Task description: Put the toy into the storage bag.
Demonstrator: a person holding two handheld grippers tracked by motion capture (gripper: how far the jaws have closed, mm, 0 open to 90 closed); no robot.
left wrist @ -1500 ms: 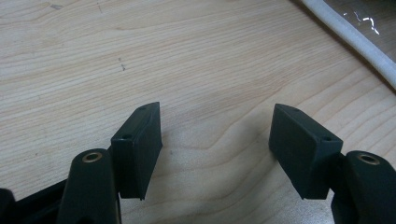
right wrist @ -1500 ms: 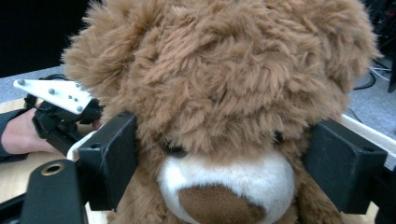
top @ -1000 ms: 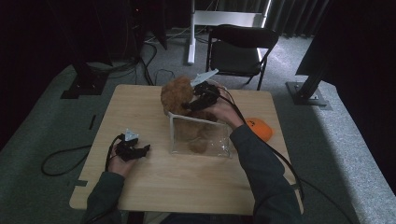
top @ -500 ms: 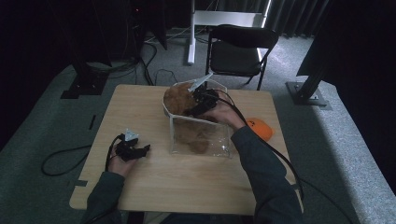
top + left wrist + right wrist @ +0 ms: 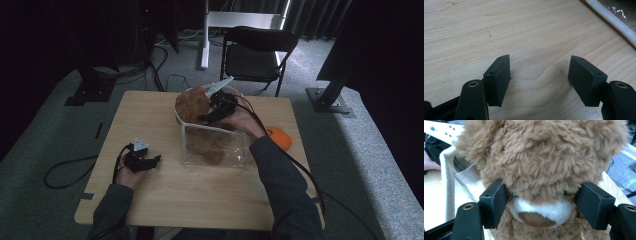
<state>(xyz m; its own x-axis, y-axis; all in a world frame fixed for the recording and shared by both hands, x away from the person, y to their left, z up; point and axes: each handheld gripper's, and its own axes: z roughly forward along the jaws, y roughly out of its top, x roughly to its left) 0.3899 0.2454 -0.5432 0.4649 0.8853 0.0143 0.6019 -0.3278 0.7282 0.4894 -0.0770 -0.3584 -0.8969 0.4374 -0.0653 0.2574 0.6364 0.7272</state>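
A brown teddy bear (image 5: 192, 104) sits at the far mouth of a clear bag with white trim (image 5: 184, 135) in the middle of the table. My right gripper (image 5: 206, 118) reaches it from the right. In the right gripper view the bear's head (image 5: 541, 157) is between the jaws, and both pads (image 5: 494, 202) still touch the fur on its cheeks. These jaws have just been opening. My left gripper (image 5: 152, 161) rests on the table left of the bag. Its jaws (image 5: 540, 77) stand wide apart over bare wood, holding nothing.
An orange rounded toy (image 5: 277, 137) lies right of the bag, beside the right forearm. The bag's white edge (image 5: 609, 17) runs just beyond the left gripper. A white webbing strap (image 5: 446, 182) hangs beside the bear. A black chair (image 5: 257, 50) stands behind the table.
The bear has sunk slightly at the bag's mouth, and the bag's white rim now curves around it. The left gripper has not moved.
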